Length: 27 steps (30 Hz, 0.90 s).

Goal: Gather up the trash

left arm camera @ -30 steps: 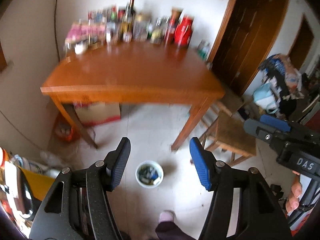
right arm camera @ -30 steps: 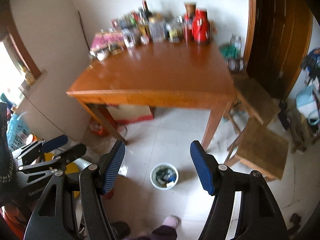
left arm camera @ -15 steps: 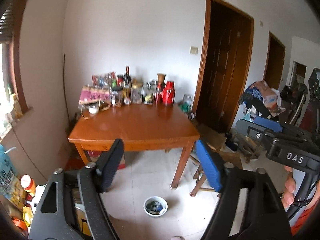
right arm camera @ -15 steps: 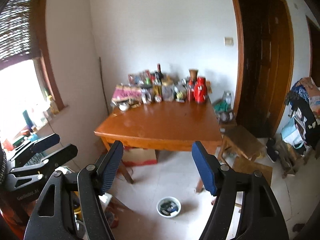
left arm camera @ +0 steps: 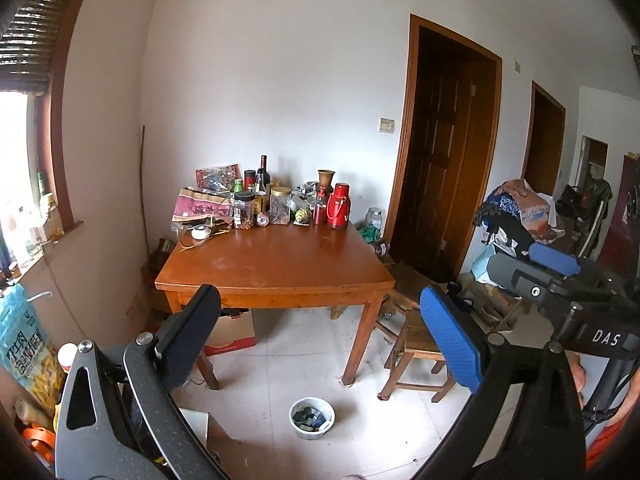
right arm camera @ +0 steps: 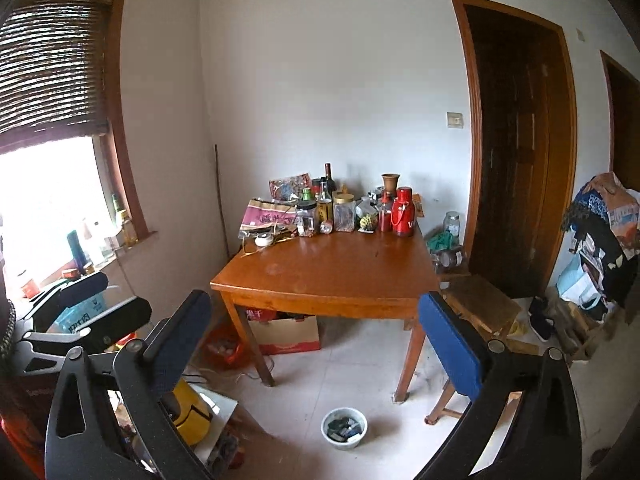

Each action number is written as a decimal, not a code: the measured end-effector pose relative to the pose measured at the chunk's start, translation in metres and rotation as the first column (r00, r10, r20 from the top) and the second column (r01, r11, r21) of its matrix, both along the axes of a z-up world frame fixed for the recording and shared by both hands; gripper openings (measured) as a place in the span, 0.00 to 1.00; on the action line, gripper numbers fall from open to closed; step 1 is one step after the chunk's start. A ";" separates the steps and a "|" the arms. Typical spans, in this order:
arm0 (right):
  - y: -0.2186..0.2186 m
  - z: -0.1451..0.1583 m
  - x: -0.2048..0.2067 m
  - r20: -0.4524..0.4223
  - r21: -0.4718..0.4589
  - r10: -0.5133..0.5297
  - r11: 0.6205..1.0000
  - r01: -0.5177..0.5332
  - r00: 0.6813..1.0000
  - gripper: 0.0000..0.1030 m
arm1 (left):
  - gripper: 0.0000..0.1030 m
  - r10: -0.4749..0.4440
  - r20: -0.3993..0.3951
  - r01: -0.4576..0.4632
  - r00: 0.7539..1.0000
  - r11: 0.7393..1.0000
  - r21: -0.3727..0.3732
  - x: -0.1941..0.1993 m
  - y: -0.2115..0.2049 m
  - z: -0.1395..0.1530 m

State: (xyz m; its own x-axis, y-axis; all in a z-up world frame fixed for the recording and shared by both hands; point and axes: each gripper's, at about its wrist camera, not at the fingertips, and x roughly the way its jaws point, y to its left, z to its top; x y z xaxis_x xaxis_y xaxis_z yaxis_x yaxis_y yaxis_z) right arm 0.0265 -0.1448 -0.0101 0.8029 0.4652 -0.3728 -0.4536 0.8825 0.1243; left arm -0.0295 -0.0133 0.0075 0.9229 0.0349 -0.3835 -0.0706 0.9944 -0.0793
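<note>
A small white bin (left arm camera: 312, 417) with dark scraps inside stands on the tiled floor in front of the wooden table (left arm camera: 276, 268); it also shows in the right wrist view (right arm camera: 344, 428). My left gripper (left arm camera: 320, 344) is open and empty, held high and well back from the table. My right gripper (right arm camera: 316, 348) is open and empty too, level with it. The right gripper's body shows at the right of the left wrist view (left arm camera: 560, 280). The table's front is bare wood; no loose trash shows on it.
Bottles, jars, a red thermos (left arm camera: 338, 206) and packets crowd the table's back edge (right arm camera: 340, 208). A cardboard box (right arm camera: 286, 330) sits under the table. Wooden stools (left arm camera: 416, 340) stand right of it. Dark doors (right arm camera: 516, 152) and piled clothes (right arm camera: 600, 232) are on the right, a window (right arm camera: 48, 200) on the left.
Both grippers have tilted up from looking down at the floor and bin to a level view of the room. The table and bin now look farther away. Both stay open.
</note>
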 end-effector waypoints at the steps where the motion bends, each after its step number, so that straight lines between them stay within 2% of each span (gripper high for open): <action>1: 0.000 0.000 0.001 -0.002 0.000 -0.001 1.000 0.001 1.000 1.00 | 0.98 -0.001 0.001 0.001 1.000 1.000 0.001 -0.003 0.000 0.001; 27: -0.003 -0.001 -0.020 -0.020 -0.026 -0.005 1.000 0.004 1.000 1.00 | 0.98 -0.009 -0.006 0.009 1.000 1.000 0.010 -0.009 -0.002 0.003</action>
State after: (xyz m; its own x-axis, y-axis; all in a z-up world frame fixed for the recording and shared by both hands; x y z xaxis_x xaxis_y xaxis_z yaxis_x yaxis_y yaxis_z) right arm 0.0068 -0.1477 -0.0111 0.7973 0.4514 -0.4007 -0.4472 0.8876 0.1101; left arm -0.0389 -0.0150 0.0104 0.9210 0.0306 -0.3883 -0.0623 0.9956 -0.0693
